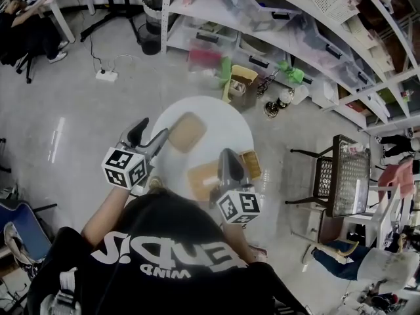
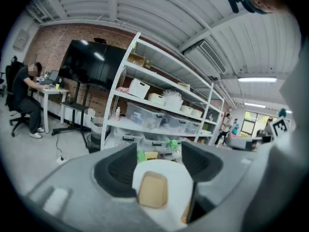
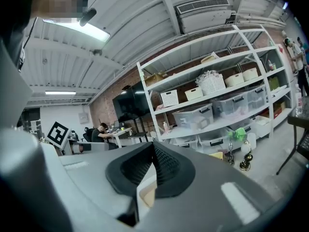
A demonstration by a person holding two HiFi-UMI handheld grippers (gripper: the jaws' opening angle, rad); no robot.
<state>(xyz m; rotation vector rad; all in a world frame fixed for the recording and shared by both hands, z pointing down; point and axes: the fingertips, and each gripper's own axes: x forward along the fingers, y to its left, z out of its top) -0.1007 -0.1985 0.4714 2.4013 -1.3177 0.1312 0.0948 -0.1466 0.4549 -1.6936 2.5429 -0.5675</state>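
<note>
left tongs (image 1: 149, 135), wide open and empty, sit just left of the far tan tray (image 1: 187, 131) on the worktop (image 1: 223, 120), mid-frame; right tongs (image 1: 228, 155), seemingly closed on nothing, hover over the nearer tray (image 1: 202, 179) below it.

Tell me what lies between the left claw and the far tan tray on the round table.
Only a bare strip of the white table separates the left claw from the far tan tray, as the head view shows.
</note>
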